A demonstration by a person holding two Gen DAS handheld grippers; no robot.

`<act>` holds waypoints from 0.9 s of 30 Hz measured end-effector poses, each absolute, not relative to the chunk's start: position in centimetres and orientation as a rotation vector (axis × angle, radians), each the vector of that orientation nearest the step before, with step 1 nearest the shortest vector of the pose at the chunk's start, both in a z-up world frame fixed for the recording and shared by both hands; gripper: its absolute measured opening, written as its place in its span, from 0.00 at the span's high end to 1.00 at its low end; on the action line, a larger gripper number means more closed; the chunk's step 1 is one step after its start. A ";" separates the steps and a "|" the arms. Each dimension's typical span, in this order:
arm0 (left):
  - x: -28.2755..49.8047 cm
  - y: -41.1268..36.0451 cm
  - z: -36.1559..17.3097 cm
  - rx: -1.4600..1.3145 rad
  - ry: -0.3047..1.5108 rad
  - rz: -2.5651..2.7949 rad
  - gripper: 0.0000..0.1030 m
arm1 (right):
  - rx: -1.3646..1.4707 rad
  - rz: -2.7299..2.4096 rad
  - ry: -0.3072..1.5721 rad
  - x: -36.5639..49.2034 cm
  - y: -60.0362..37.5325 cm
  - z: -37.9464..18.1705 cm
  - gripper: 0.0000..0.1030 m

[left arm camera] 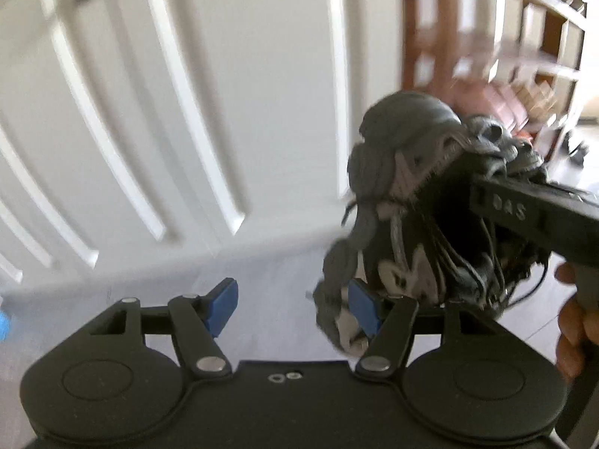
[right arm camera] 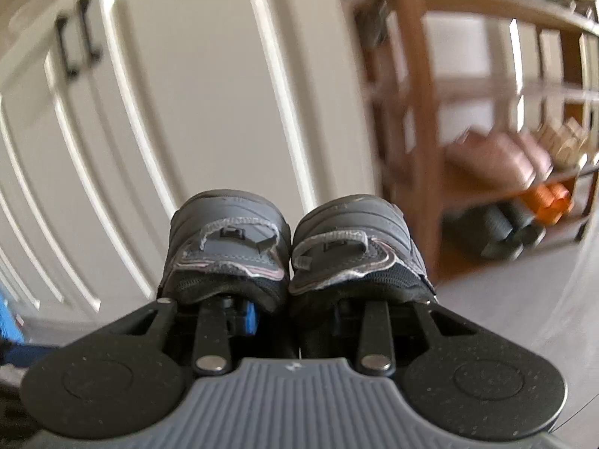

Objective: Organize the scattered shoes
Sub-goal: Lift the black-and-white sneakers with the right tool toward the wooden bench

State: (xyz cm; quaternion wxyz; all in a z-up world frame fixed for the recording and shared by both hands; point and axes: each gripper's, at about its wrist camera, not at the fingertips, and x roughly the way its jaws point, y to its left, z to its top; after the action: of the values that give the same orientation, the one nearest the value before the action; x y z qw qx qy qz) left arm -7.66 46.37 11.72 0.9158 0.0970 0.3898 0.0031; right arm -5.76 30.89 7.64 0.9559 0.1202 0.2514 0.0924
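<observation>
Right hand-held gripper point(right arm camera: 295, 310): jaws are closing in on the adjoining inner collars of 2 grey shoes point(right arm camera: 292, 239), pinching the pair together; only 1 blue pad is showing, inside the left shoe's opening.
Grey shoes, position: hanging off the floor in the right gripper, heels nearest the right wrist camera, toes pointing away toward the white panelled doors point(right arm camera: 194, 86). In the left wrist view the same pair is hanging at right with laces dangling.
Left hand-held gripper point(left arm camera: 295, 308): jaws are standing wide and carrying nothing; its right pad is sitting just in front of a shoe sole, contact not discernible through the blur.
Person's hand point(left arm camera: 572, 321): fingers are wrapping the right gripper's handle at the frame edge.
Step in hand (judgement): carrying the pair toward the wooden shoe rack point(right arm camera: 483, 119).
Doing it well (judgement): keeping the pinch steady so neither shoe is slipping; keeping soles level and laces clear of the rack posts; using the free left gripper for steadying the toes if the pair is swinging.
Rack, far: lower shelves are already holding pinkish, orange and dark shoes; upper shelves are looking free.
Image quality: both views are motion-blurred.
</observation>
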 end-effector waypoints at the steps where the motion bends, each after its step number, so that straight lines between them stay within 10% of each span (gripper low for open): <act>1: -7.3 45.4 12.7 0.204 0.790 -0.003 0.37 | 0.242 0.168 0.498 -5.6 29.0 9.8 0.63; 15: 1.9 24.0 30.3 0.204 0.592 -0.177 0.37 | 0.208 -0.036 0.385 -3.4 6.6 32.1 0.63; 27: 6.9 16.6 36.9 0.178 0.528 -0.244 0.37 | 0.177 -0.116 0.316 1.4 -1.6 40.5 0.63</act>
State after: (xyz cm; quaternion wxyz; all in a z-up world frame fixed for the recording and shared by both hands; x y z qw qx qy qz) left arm 6.91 16.61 36.91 0.9541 0.0876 0.2601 -0.1199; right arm 1.44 -1.56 40.54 0.9820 0.0879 0.1569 -0.0575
